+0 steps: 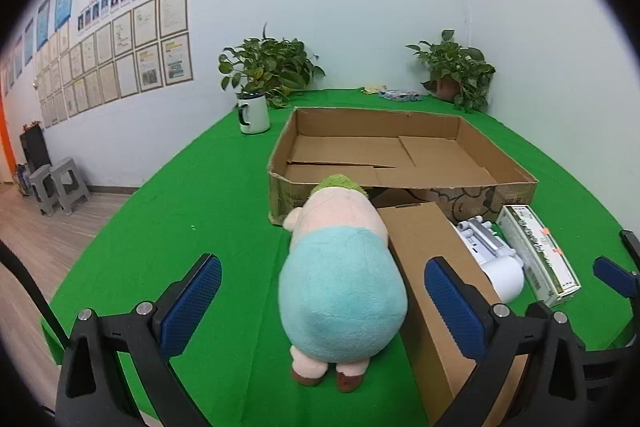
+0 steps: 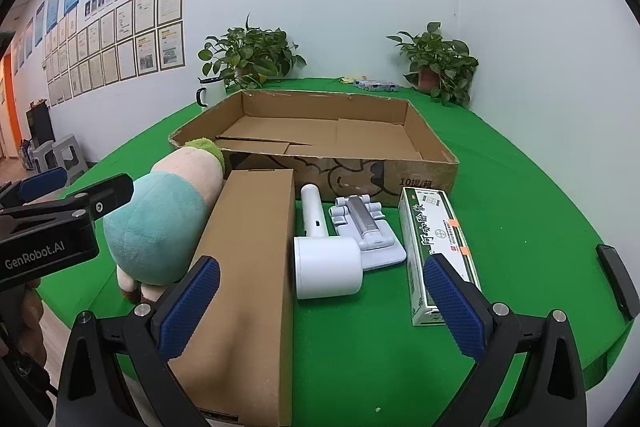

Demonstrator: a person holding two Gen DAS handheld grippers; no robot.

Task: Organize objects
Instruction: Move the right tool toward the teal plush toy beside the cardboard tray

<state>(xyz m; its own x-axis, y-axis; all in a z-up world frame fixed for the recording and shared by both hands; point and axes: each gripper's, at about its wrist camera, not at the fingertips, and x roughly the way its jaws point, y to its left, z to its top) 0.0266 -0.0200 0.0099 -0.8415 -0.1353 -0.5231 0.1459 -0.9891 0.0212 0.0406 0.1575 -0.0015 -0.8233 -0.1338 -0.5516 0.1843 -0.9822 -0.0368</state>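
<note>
A plush toy [image 1: 340,287] with a teal body, pink back and green head lies on the green cloth, leaning on a closed brown carton [image 1: 432,267]. My left gripper [image 1: 320,311] stands open, its blue pads on either side of the toy without touching it. In the right wrist view the plush toy [image 2: 160,223], the brown carton [image 2: 248,287], a white handheld device [image 2: 324,259], a grey-white folding stand [image 2: 368,227] and a green-and-white long box [image 2: 436,251] lie in a row. My right gripper [image 2: 320,307] is open above the white device, holding nothing.
A wide shallow cardboard tray [image 1: 400,155] sits behind the row, bare inside. A white mug [image 1: 254,115] and two potted plants [image 1: 268,67] stand at the back. A small blue packet [image 1: 400,95] lies by the wall. Grey stools [image 1: 60,187] stand on the floor at left.
</note>
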